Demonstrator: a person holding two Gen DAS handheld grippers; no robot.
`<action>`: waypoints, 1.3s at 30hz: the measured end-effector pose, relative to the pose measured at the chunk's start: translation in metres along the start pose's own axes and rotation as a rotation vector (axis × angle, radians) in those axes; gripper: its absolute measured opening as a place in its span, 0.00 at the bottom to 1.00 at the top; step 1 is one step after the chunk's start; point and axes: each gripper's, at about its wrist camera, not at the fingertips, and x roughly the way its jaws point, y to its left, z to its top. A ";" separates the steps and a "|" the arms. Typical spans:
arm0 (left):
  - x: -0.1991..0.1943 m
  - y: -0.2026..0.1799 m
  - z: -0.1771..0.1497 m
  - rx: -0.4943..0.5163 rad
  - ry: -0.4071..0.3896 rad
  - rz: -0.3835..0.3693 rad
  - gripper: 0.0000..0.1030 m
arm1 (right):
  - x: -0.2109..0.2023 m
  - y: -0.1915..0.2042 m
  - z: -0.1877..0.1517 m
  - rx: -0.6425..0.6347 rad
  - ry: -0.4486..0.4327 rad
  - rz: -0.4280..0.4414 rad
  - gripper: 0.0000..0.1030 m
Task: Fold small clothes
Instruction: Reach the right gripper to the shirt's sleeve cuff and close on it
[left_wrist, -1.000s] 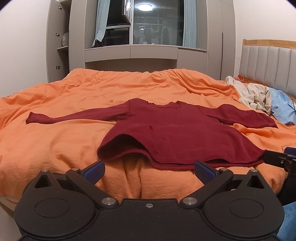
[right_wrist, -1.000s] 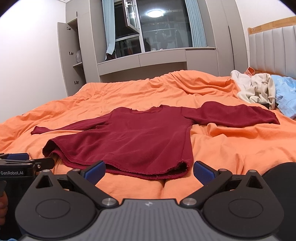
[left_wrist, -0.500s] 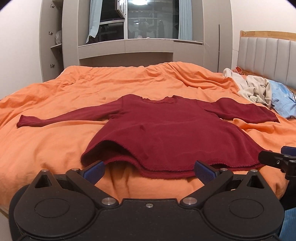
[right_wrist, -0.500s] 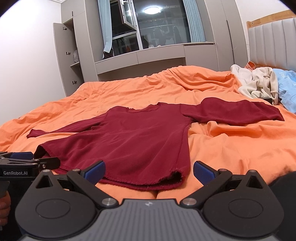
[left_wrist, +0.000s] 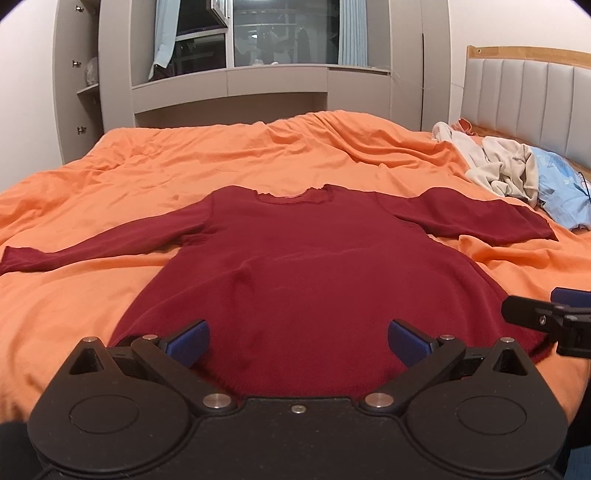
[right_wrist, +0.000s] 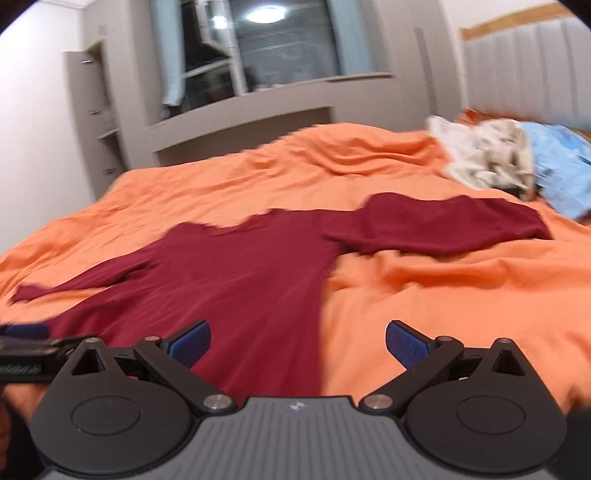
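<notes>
- Over the last second both grippers have come in over the near hem of the dark red top (left_wrist: 314, 273); the hem, raised a second ago, now lies flat on the orange duvet (left_wrist: 258, 162).
- The top is spread face up, both sleeves out, collar far, so I judge folding has not begun.
- Left gripper (left_wrist: 297, 341) is released, jaws wide over the hem.
- Right gripper (right_wrist: 297, 341) is likewise spread and empty, at the hem's right corner.
- The right view is motion-blurred, and no writing can be read.
</notes>
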 end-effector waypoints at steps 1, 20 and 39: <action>0.006 -0.001 0.004 0.001 0.010 0.000 0.99 | 0.007 -0.009 0.008 0.023 0.004 -0.018 1.00; 0.157 0.018 0.107 0.023 0.066 -0.045 1.00 | 0.135 -0.231 0.110 0.492 -0.118 -0.394 1.00; 0.220 0.053 0.091 -0.097 0.149 -0.068 0.99 | 0.174 -0.314 0.078 0.823 -0.259 -0.423 0.55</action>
